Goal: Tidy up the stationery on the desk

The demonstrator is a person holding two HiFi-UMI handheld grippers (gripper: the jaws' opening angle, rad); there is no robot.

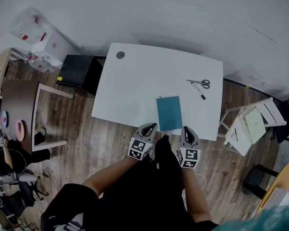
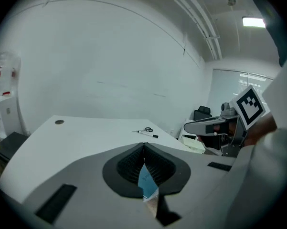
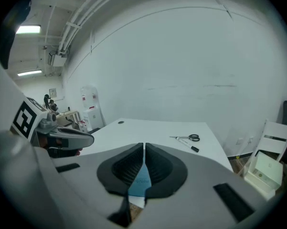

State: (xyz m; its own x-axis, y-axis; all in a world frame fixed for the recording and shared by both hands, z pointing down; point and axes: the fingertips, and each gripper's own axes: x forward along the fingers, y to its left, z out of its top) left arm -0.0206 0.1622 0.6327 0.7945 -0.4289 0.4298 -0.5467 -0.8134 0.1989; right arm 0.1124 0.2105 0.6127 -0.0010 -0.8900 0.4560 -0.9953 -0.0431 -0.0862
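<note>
- The white desk [image 1: 134,85] starts right at the tips of both grippers and runs away from them. It's mostly bare, so there isn't much to tidy here.
- A teal notebook [image 1: 169,113] lies flat just ahead of the grippers, in line with the gap between them, at the desk's near edge. You can see a sliver of its blue past the closed jaws in both gripper views. I'd guess it's the first thing to get handled, since it's the closest.
- The left gripper [image 1: 151,126] is at the near edge, just left of the notebook. Its jaws are pressed together with nothing between them.
- The right gripper [image 1: 186,128] is just right of the notebook. It's closed and empty too. With both side by side and aimed at the desk, it looks like a ready pose and not a grab.
- The scissors [image 1: 200,83] are well ahead and off to the right of the right gripper, near the far right corner. They're lying loose, so they're likely part of the tidying job.
- A pen [image 1: 199,92] with a black cap lies just beside the scissors, on the side nearer the grippers. It's probably best picked up with the right gripper, which is closer.
</note>
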